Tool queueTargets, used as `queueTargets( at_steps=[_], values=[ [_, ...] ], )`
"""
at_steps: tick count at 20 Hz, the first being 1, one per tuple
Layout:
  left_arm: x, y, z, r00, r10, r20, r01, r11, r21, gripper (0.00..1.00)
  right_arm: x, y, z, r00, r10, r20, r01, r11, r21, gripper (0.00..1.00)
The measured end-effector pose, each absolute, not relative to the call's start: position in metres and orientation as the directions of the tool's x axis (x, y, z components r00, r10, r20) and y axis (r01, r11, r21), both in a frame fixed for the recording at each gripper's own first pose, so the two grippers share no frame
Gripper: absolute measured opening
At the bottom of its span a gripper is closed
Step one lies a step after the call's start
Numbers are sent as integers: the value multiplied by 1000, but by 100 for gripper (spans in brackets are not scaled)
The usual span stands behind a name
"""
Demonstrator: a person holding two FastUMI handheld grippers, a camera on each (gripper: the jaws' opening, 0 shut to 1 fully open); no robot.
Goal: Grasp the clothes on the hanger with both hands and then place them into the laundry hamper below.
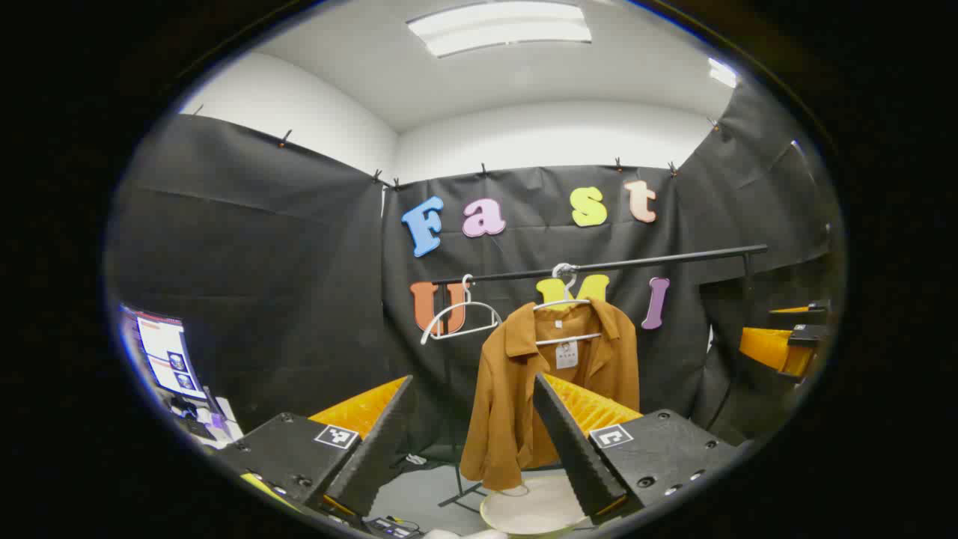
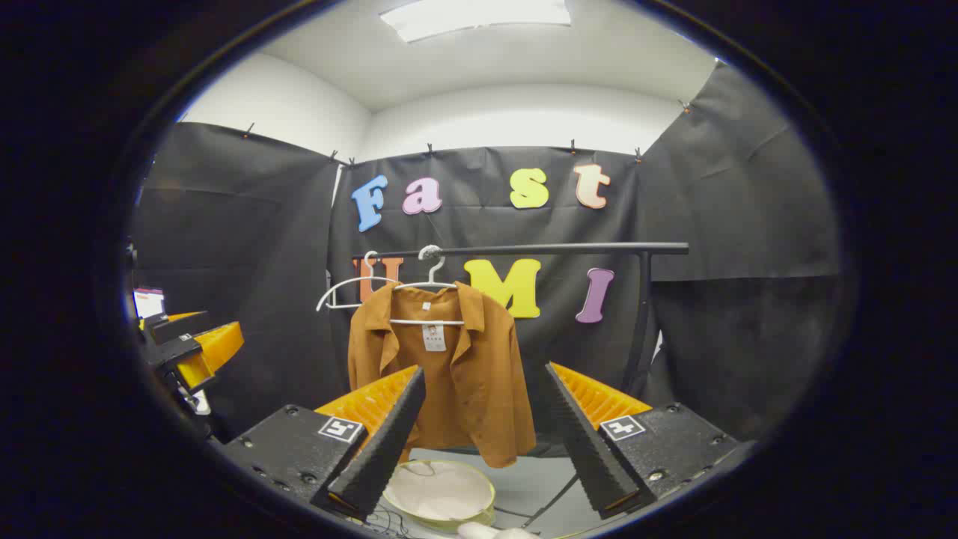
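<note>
Rail as landmark. At its left end hangs a bare white hanger; just right of that a second hanger carries the brown shirt, neck tag showing, print too small to read. Below the shirt, on the floor, sits the pale round hamper, open at the top.

Left gripper – fingers spread wide, nothing between them, well short of the shirt. Each finger block bears a small square black-and-white marker. Left gripper view also takes in a lit screen far left of the rail, and the other gripper at the right edge.

Right gripper – likewise spread and empty, shirt framed between its fingers but apart from them; hamper under the rail.
</note>
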State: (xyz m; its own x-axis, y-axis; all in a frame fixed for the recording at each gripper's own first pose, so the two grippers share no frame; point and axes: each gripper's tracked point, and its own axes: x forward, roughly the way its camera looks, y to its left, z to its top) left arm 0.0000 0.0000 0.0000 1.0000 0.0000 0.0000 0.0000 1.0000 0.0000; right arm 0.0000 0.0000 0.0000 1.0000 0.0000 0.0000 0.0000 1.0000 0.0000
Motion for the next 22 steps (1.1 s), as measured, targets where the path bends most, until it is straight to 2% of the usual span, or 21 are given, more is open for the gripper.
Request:
queueTargets(
  at_steps=[15,22],
  values=[
    [-18,-15,3,1000,-27,-6,27,1000,3,100,-8,2,3,1000,19,-6,-19,1000,-18,99],
    [-6,-27,-5,999,-53,8,53,999,13,100,-2,1,-5,1000,12,-25,-13,999,-34,100]
  ],
)
